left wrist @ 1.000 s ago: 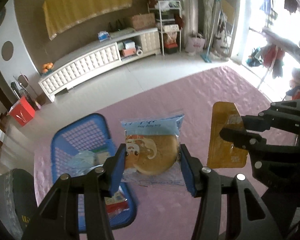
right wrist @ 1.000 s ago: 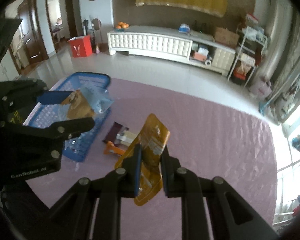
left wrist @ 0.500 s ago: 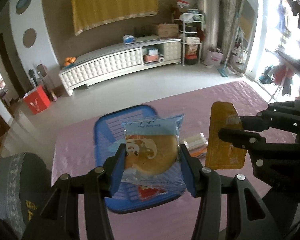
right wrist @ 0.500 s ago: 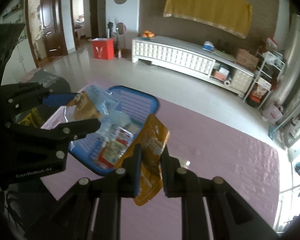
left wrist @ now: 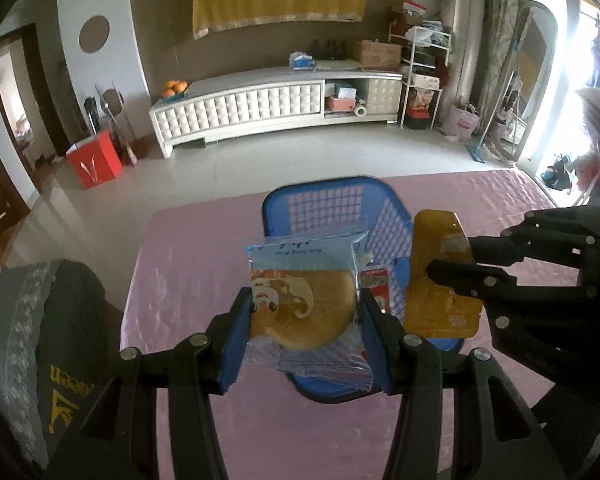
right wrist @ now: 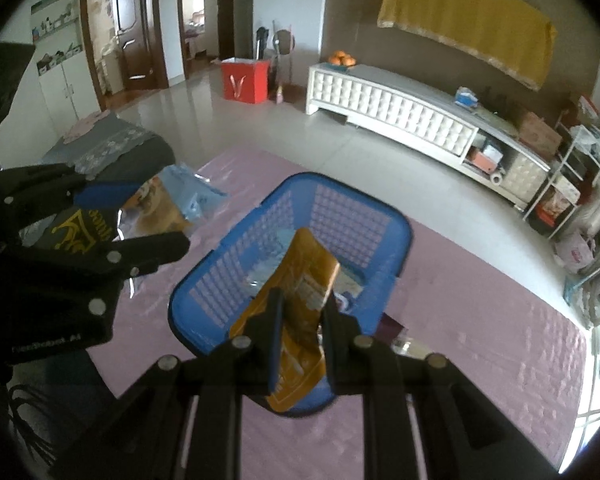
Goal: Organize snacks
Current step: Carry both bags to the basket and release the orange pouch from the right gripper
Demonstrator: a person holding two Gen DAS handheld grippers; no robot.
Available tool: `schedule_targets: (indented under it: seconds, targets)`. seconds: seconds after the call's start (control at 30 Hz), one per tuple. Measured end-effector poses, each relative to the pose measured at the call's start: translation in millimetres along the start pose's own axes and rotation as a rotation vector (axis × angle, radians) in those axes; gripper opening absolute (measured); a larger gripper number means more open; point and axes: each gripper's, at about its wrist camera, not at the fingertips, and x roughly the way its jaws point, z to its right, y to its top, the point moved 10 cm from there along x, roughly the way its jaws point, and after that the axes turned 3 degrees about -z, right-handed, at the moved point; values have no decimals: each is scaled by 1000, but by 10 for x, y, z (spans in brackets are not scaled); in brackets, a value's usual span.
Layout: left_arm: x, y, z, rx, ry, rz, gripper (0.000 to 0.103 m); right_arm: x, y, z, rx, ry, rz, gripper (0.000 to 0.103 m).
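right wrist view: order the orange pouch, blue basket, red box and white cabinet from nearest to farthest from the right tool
1. orange pouch, clamped in the right tool
2. blue basket, just beyond, on the table
3. red box, on the floor, upper left
4. white cabinet, by the far wall; close to the box

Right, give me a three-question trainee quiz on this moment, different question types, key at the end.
1. Multiple choice: what is the left gripper shut on? A) a round cake in a clear and blue wrapper B) an orange C) a red box
2. True or false: the right gripper grips the orange snack pouch in the air over the blue plastic basket.
3. Short answer: what colour is the cloth under the basket?

Key: 1 A. 2 True. 3 Pink.
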Motion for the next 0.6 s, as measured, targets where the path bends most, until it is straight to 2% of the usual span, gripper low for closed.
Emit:
schedule_targets:
  seconds: [0.17, 0.47, 0.5, 0.53, 0.57, 0.6]
  targets:
    - [188, -117, -150, -17, -4, -27, 49, 242, 16, -142, -17, 11, -37, 21]
    - [326, -184, -322, -57, -36, -30, 49, 557, 71, -275, -20, 44, -78, 22]
    - [334, -188, -344, -61, -37, -29, 49, 582, 84, -301, -20, 48, -77, 24]
    - [329, -192, -363, -64, -39, -28, 49, 609, 90, -316, -20, 51, -82, 32]
    - [326, -193, -377, -67, -38, -29, 49, 637, 95, -315, -16, 50, -92, 44]
    - [321, -194, -380, -69, -37, -29, 49, 663, 91, -325, -11, 53, -104, 51]
